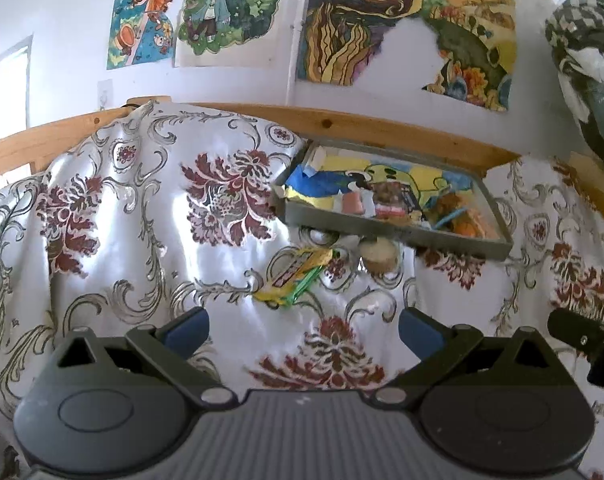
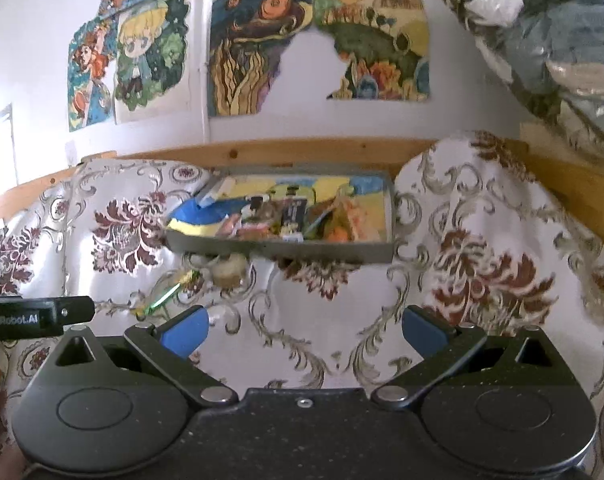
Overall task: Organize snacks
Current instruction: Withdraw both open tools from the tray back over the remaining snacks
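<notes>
Snacks (image 1: 390,200) in tray (image 1: 402,236) blurred, hard to identify; both grippers' fingers (image 1: 187,330) (image 2: 185,330) wide, empty.

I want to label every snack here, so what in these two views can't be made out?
- Snacks in the grey tray: blurred and piled in both views, so their kinds are unreadable.
- Round tan snack: partly tucked under the tray's front edge.
- Yellow-green wrapper: print too small to read.
- Left gripper: in the right wrist view, cut off by the left edge.
</notes>
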